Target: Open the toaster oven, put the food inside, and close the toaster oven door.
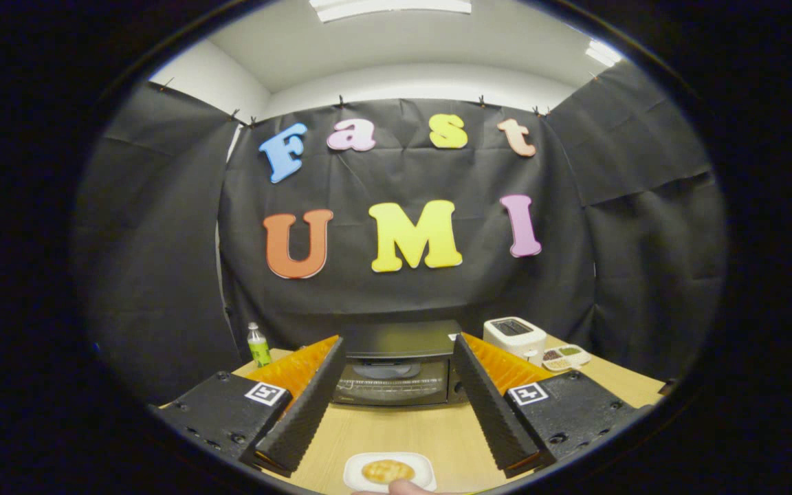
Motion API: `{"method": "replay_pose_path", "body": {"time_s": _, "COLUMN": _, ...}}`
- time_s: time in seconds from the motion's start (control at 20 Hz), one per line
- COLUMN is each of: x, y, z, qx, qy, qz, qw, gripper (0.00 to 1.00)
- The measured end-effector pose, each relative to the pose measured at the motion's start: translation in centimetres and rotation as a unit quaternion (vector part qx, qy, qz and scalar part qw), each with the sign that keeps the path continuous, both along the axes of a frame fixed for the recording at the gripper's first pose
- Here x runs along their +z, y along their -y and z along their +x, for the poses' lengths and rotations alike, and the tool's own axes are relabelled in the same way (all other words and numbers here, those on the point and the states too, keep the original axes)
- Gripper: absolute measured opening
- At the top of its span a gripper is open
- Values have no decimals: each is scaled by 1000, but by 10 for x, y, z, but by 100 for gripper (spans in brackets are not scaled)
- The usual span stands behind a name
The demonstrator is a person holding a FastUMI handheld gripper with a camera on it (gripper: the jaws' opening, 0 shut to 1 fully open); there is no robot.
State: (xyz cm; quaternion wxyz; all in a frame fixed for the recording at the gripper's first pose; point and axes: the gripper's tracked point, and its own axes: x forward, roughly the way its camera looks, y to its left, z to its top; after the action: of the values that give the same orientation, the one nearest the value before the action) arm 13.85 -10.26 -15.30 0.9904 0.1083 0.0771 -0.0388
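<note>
Wooden table (396, 430) under the gripper (396, 405) — fingers spread wide, empty, framing the shut toaster oven (396, 368) beyond — food (388, 471) between them.

Black toaster oven (396, 371); golden food (388, 471) on white plate (423, 474); white toaster (514, 337); light wood table (403, 430).

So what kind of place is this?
Probably a small test booth made to look like a kitchen: black cloth walls, a wooden table, a toaster oven and a white toaster.
</note>
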Motion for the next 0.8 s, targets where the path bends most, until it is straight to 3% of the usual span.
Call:
{"method": "replay_pose_path", "body": {"time_s": 0.1, "x": -12, "y": -1, "z": 39, "qx": 0, "qy": -6, "qz": 14, "qw": 1000, "gripper": 100}}
{"method": "replay_pose_path", "body": {"time_s": 0.4, "x": -84, "y": -23, "z": 142, "qx": 16, "qy": -67, "qz": -24, "qw": 997, "gripper": 100}}
{"method": "replay_pose_path", "body": {"time_s": 0.8, "x": -157, "y": -37, "z": 196, "qx": 8, "qy": -116, "qz": -30, "qw": 993, "gripper": 100}}
